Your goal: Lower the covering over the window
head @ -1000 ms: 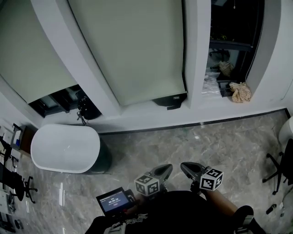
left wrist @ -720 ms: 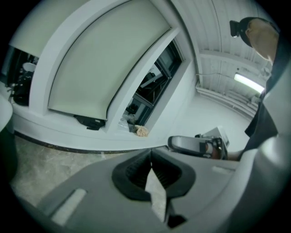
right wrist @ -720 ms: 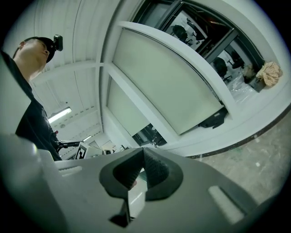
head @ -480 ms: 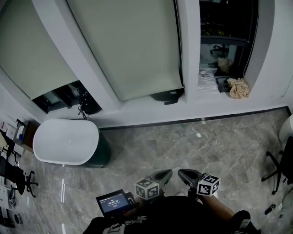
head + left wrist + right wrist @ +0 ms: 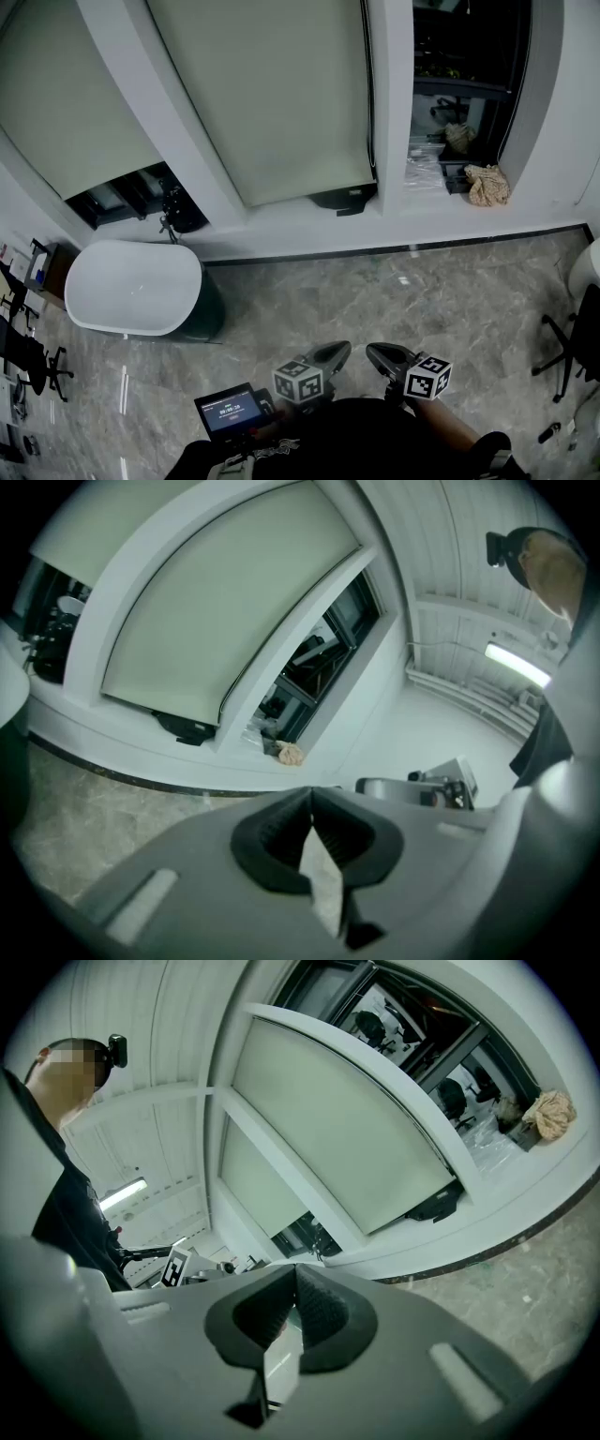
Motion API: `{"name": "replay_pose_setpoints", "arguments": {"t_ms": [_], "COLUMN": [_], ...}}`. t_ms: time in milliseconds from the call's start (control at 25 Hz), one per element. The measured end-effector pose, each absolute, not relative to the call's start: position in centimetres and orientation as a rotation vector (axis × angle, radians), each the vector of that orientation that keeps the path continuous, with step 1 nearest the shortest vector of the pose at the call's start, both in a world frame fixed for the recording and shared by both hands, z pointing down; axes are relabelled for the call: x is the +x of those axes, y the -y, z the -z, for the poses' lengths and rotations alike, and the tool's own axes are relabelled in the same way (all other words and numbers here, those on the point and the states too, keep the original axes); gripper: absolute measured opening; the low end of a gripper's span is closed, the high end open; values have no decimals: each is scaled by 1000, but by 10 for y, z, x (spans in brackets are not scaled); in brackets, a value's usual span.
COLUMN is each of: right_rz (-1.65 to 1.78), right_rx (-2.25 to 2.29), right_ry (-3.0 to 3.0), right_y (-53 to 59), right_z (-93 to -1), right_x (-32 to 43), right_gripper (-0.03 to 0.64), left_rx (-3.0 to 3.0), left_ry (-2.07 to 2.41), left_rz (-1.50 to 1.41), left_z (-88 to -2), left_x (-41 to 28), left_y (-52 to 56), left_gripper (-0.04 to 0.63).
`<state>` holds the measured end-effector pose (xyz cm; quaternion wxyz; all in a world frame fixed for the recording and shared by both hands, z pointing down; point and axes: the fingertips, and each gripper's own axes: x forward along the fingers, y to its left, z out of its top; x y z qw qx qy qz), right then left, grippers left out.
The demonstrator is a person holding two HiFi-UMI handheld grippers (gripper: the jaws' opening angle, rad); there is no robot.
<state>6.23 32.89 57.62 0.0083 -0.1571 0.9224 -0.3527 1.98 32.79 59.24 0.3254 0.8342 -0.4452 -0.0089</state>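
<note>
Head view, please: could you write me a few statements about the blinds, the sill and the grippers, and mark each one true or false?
1. The middle blind is lowered most of the way to the sill. True.
2. A blind covers the right window. False: it is uncovered and its dark glass shows.
3. A crumpled beige cloth lies on the sill by the right window. True.
4. The left gripper grips a cord. False: its fingers are shut on nothing, close to the person and well back from the windows.
</note>
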Motion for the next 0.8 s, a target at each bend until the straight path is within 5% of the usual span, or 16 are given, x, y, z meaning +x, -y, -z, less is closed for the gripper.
{"name": "replay_pose_setpoints", "arguments": {"t_ms": [800], "right_rz": [1098], "right_rx": [-482], "right_ry": [-2892], "right_y": [-337], "right_z": [-571], "right_x": [56], "right_gripper": [6], "left_rx": [2188], "left_ry": [1170], "left_rz": [21], "left_z": [-588], "left_x": [17], "left_y": [-340], "left_gripper": [3]}}
